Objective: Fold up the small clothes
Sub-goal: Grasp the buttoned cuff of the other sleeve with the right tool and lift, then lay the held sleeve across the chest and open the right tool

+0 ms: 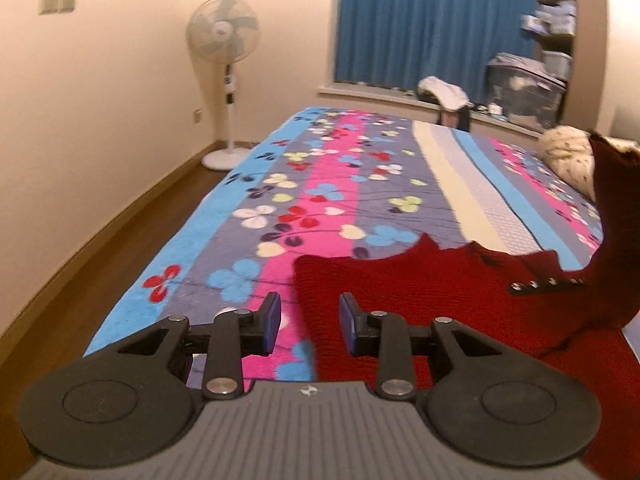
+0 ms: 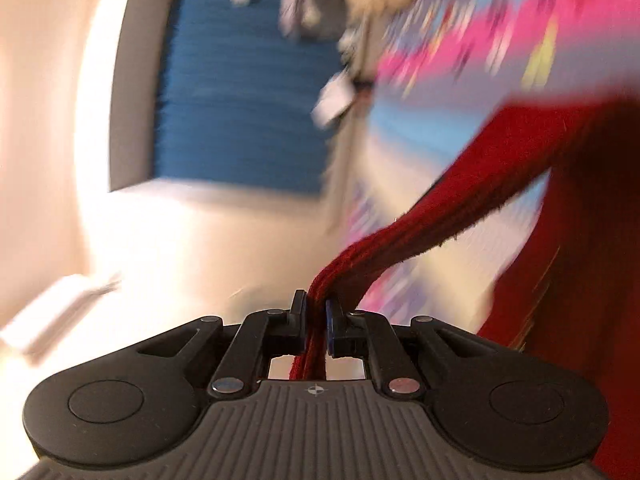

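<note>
My right tongs (image 2: pixel 316 320) are clamped on a bunched edge of the red knit garment (image 1: pixel 460 300); the fabric runs between the pads and rises away to the upper right as a taut, rope-like strip. My left tongs (image 1: pixel 309 322) stand partly apart with nothing between the pads, poised above the garment's near left edge.

Location: the garment lies mostly flat on the floral bed cover (image 1: pixel 320 200), at the near right of the bed. A row of small buttons (image 1: pixel 544 283) shows along one edge, and the right-hand portion is lifted off the cover.

Handling, as judged from the pictures:
- The knit looks soft, fairly thick and light. It drapes and gathers under a pinch and will likely stretch if pulled hard.
- It should grip well; slipping appears unlikely.
- Take hold at a hem or corner, through both layers, clear of the buttons.
- The near left edge is the sensible place for my left tongs.

The right wrist view is heavily blurred; its background detail is unreliable.
</note>
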`<state>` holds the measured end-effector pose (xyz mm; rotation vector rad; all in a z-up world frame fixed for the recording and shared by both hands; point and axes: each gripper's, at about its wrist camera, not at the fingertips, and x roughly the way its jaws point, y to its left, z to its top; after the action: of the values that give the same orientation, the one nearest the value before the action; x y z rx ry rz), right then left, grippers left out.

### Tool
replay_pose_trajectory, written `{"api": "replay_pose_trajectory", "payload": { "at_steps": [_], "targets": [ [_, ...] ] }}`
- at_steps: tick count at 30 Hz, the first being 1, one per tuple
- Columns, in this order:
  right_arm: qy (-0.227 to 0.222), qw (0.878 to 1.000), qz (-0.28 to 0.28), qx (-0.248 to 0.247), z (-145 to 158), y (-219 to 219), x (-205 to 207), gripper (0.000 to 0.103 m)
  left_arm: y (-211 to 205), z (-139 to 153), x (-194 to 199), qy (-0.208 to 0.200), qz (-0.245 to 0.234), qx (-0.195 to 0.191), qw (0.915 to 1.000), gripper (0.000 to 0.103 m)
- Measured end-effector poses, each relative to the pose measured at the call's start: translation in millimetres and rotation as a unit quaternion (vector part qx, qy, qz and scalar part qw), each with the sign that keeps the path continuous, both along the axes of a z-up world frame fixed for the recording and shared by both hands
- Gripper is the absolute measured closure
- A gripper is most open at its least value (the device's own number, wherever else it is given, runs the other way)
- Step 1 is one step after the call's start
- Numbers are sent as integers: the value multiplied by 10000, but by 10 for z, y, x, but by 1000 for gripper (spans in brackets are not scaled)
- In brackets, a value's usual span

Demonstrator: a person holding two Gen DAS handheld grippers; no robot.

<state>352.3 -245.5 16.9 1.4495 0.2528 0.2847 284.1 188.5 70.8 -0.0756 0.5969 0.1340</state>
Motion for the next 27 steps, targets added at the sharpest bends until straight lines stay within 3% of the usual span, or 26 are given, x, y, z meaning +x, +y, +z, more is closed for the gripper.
{"api": "replay_pose_trajectory", "payload": {
  "at_steps": [2, 4, 5, 7, 8, 9, 12, 14, 16, 18, 21, 22, 25, 27],
  "targets": [
    [105, 9979, 570, 302, -102, 628, -2, 93, 141, 7, -10, 42, 221, -268, 9994, 68],
    [609, 9870, 1476, 160, -343, 1294, 84, 88, 272, -2, -14, 123, 435, -576, 9973, 68],
    [944, 9752, 2001, -11, -491, 1552, 142, 88, 328, -13, -12, 184, 511, -726, 9959, 68],
    [1894, 9279, 3148, -628, -804, 1976, 193, 88, 397, -43, -7, 325, 604, -974, 9929, 68],
    [2083, 9110, 3422, -981, -886, 2050, 132, 88, 396, -53, -2, 380, 593, -1033, 9922, 68],
    [2013, 9043, 3529, -1313, -882, 2036, 74, 87, 391, -57, -5, 410, 556, -1072, 9918, 68],
    [1521, 8978, 3550, -2115, -736, 1672, -100, 75, 326, -60, 19, 431, 314, -1226, 9910, 68],
    [1321, 8982, 3314, -2570, -597, 1236, -167, 70, 263, -94, 84, 509, 124, -1340, 9896, 68],
    [1167, 8900, 2949, -3277, -437, 717, -202, 64, 194, -178, 182, 695, -77, -1505, 9861, 68],
    [1090, 8661, 2547, -4160, -302, 277, -175, 57, 109, -283, 301, 858, -200, -1601, 9832, 67],
    [1120, 8109, 1692, -5489, -273, -166, -201, 50, 3, -437, 463, 1011, -258, -1674, 9803, 62],
    [1251, 8019, 1414, -5669, -335, -285, -198, 48, -30, -488, 511, 1050, -214, -1662, 9803, 60],
    [1949, 8155, 1327, -5285, -702, -568, -48, 47, -65, -581, 597, 1146, -66, -1647, 9796, 60],
    [1977, 8413, 1281, -4865, -781, -652, 43, 47, -63, -579, 596, 1103, 24, -1611, 9808, 58]
  ]
}}
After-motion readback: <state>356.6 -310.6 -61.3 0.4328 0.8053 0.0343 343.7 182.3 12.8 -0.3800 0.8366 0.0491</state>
